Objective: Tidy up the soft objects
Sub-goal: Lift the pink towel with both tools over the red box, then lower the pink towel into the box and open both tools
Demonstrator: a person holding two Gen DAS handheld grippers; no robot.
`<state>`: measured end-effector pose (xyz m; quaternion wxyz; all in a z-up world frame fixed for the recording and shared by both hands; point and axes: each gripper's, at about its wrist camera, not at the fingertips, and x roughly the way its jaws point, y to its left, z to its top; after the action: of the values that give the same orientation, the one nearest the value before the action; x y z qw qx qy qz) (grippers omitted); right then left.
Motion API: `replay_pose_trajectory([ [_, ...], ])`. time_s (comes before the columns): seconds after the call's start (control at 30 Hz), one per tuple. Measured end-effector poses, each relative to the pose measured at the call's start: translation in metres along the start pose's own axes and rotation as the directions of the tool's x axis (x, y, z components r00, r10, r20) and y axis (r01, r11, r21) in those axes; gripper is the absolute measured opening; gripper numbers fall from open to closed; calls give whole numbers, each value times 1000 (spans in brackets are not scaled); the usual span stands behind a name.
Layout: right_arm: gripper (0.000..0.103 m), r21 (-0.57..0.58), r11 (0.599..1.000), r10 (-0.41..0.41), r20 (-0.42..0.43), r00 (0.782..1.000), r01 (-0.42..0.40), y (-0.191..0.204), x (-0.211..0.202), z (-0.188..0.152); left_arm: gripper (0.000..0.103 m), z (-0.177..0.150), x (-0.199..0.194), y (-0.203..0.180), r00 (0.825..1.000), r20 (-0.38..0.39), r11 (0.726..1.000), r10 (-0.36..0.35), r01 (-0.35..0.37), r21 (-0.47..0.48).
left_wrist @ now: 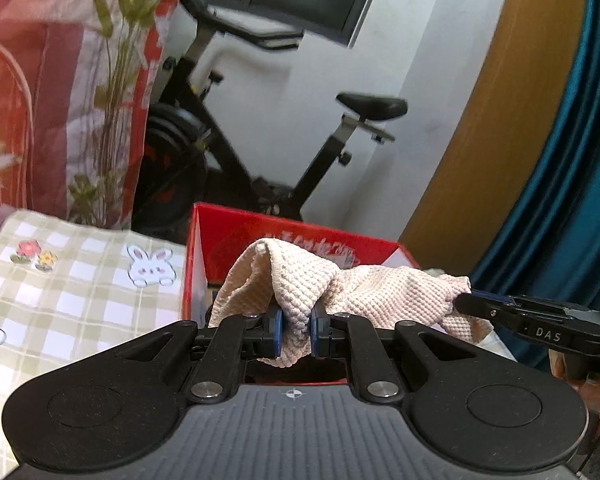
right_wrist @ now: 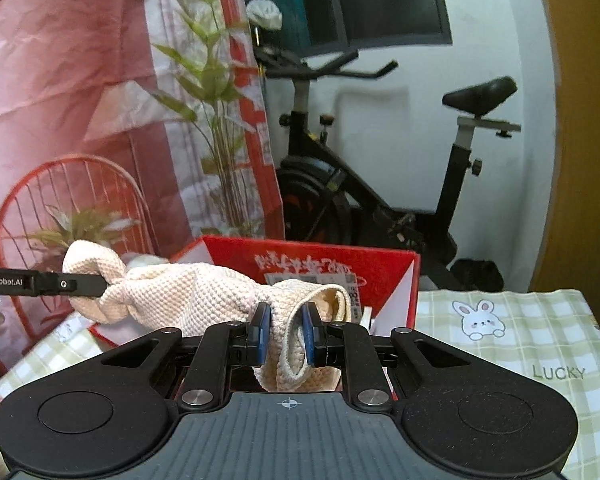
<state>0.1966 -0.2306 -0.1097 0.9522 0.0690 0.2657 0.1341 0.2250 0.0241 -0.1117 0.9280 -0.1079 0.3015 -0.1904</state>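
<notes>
Even, soft indoor light on my view, no harsh glare. The exercise bike (left_wrist: 260,120) behind smears with motion blur, and the fisheye bends the wall's edges.

A table draped in a green-checked bunny-print cloth (right_wrist: 512,344) carries an open red cardboard box (right_wrist: 312,268), the cloth spreading out on both sides of it.

Two wrist views, angled downward, close behind grippers, sharing red box (left_wrist: 292,236)
</notes>
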Motion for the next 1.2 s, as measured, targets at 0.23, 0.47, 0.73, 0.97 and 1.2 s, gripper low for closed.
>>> replay_pose_trajectory([
  [0.23,16,-6,1000,-5,-135,991,4,-12,41,-12,14,-4,35,4,992,-122,998,35,-29,54],
  [0.47,16,-22,1000,-15,-186,982,11,-13,67,-14,14,-3,54,6,982,-179,995,66,-53,80],
  [0.73,18,-47,998,-46,-223,974,36,-11,79,-18,17,-3,61,8,979,-184,993,85,-68,93],
  [0.97,46,-80,994,-92,-174,980,79,-3,69,-14,76,1,49,-8,991,-118,989,63,-46,143],
  [1.2,88,-81,992,-108,-118,987,98,4,47,-9,101,0,28,-26,995,-58,980,85,-73,185],
])
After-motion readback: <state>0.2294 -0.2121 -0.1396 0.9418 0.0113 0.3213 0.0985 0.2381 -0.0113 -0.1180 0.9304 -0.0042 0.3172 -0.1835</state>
